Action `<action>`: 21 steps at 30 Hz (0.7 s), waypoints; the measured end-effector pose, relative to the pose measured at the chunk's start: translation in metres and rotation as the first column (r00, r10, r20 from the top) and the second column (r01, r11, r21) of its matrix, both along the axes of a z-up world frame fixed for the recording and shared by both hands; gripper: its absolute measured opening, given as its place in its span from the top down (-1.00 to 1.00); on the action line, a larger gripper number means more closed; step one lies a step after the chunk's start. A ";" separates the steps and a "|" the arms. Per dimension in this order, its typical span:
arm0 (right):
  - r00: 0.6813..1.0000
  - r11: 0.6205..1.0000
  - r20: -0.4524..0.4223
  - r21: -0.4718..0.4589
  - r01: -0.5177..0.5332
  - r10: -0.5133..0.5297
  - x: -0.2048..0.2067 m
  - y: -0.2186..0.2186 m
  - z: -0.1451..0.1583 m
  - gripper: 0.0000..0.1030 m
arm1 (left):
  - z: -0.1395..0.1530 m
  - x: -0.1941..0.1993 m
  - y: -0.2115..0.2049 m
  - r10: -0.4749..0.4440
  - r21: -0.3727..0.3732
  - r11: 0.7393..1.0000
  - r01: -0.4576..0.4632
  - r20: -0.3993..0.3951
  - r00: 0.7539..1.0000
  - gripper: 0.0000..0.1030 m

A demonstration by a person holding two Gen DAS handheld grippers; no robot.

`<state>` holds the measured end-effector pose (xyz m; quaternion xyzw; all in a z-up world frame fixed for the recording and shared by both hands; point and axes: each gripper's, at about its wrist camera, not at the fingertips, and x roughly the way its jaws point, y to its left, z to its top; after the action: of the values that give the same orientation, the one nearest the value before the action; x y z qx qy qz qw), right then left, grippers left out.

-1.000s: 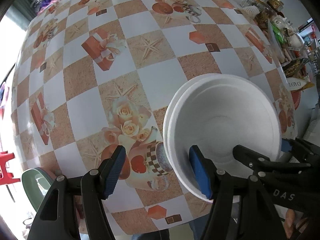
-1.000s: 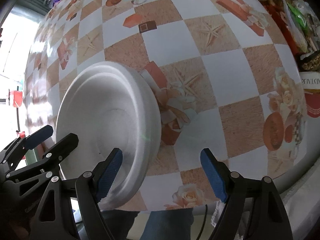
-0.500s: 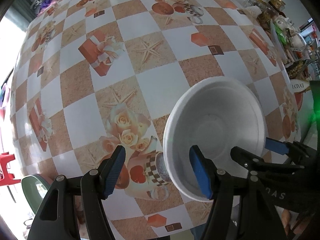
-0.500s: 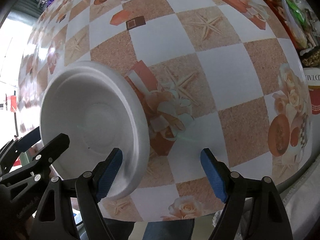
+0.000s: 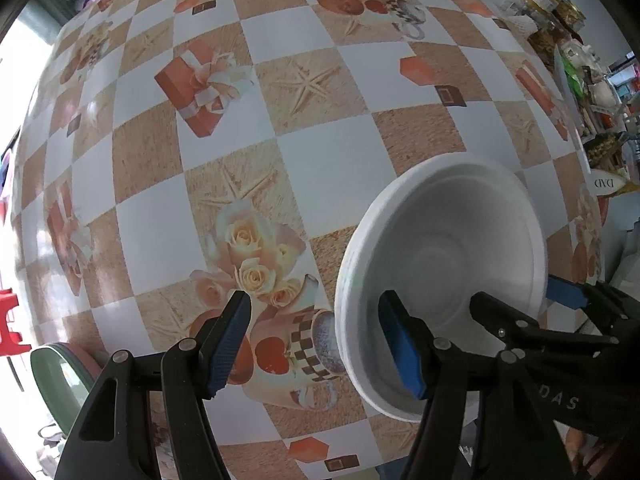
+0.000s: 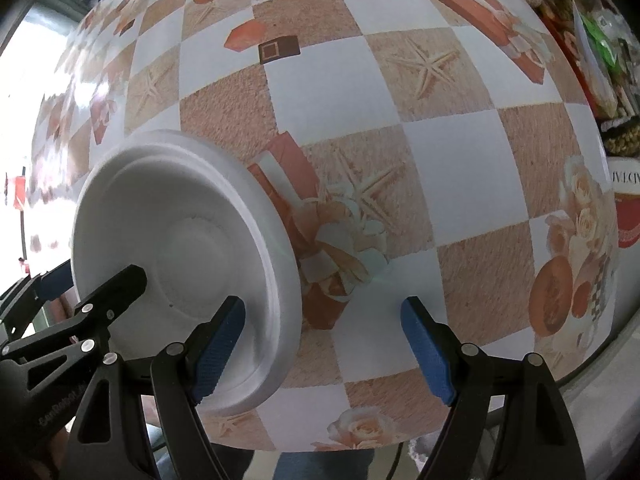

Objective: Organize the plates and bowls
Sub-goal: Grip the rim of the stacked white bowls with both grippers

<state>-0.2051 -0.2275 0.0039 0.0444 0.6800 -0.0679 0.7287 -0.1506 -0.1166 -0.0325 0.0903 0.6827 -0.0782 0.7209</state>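
Sitting near the table's [image 5: 328, 168] front edge is a white foam bowl [image 5: 444, 280], its hollow showing nothing inside. A second rim line is showing at its far edge in the right wrist view [image 6: 180, 268], so it may be 2 nested bowls; this cannot be settled.

The left gripper [image 5: 316, 344] is standing wide open and gripping nothing; its right finger is lying over the bowl's near rim, while its left finger is hanging over the printed cup on the cloth.

The right gripper [image 6: 324, 348] is likewise spread wide and holding nothing; its left finger is overlapping the bowl's rim, and its right finger is hanging over the cloth.

Each gripper is showing in the other's view, crossing the bowl's near side.

A green chair [image 5: 60, 380] is standing beyond the table's left corner. Jars and packets [image 5: 560, 12] are crowding the far right edge.
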 end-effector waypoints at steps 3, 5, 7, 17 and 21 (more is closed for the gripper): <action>1.000 1.000 -0.005 -0.022 -0.022 0.022 0.003 0.005 -0.001 -0.59 | -0.004 -0.001 0.004 0.009 0.001 1.000 -0.009 -0.008 1.000 -0.36; 1.000 0.999 -0.005 -0.028 -0.027 0.027 0.002 0.009 -0.002 -0.59 | -0.006 0.000 0.006 0.022 -0.005 1.000 -0.022 -0.012 1.000 -0.36; 1.000 0.999 -0.004 -0.030 -0.029 0.029 -0.002 0.015 -0.005 -0.62 | -0.007 0.001 0.007 0.027 -0.007 1.000 -0.027 -0.014 1.000 -0.36; 1.000 1.000 -0.023 -0.031 0.002 -0.003 -0.003 0.011 -0.016 -1.00 | -0.018 -0.003 0.019 0.040 -0.009 0.999 -0.040 -0.016 0.999 -0.47; 1.000 0.999 -0.014 -0.032 0.006 -0.007 -0.004 0.017 -0.013 -1.00 | -0.021 -0.008 0.019 0.047 -0.013 0.999 -0.047 -0.019 0.999 -0.47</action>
<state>-0.2090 -0.2106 -0.0086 0.0345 0.6838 -0.0815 0.7243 -0.1588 -0.0980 -0.0532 0.0684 0.6910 -0.0666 0.7166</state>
